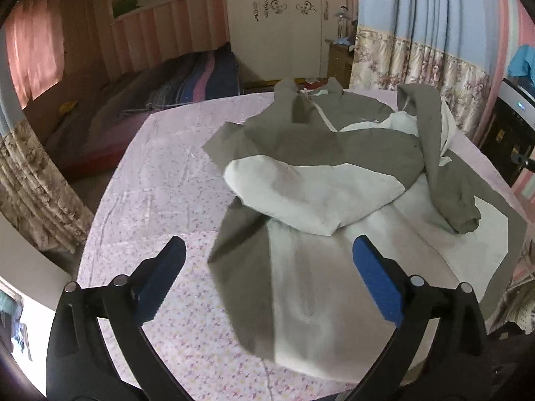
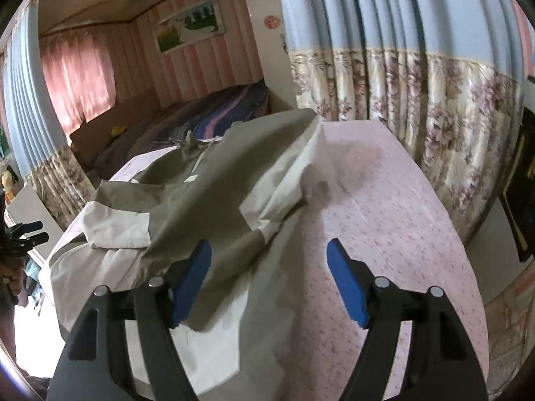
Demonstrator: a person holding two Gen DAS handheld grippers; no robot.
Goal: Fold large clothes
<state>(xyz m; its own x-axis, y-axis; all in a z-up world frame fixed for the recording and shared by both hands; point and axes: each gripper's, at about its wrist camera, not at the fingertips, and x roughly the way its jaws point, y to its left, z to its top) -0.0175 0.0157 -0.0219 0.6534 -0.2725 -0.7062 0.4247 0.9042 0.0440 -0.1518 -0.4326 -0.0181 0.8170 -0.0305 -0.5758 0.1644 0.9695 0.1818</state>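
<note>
A large olive-grey and off-white jacket (image 1: 321, 180) lies spread on a table with a pink patterned cloth (image 1: 157, 200). One sleeve is folded across the body; the other sleeve (image 1: 444, 173) lies bunched on the right. My left gripper (image 1: 267, 254) is open and empty above the jacket's near hem. In the right wrist view the jacket (image 2: 187, 200) lies to the left, with its sleeve (image 2: 234, 250) draped past my left finger. My right gripper (image 2: 269, 257) is open and holds nothing. The left gripper also shows at the far left edge of the right wrist view (image 2: 26, 234).
The tablecloth (image 2: 384, 217) stretches right of the jacket. Floral curtains (image 2: 434, 117) hang close behind the table. A bed with striped bedding (image 1: 187, 87) and a white wardrobe (image 1: 284, 26) stand beyond. A dark cabinet (image 1: 508, 140) is at the right.
</note>
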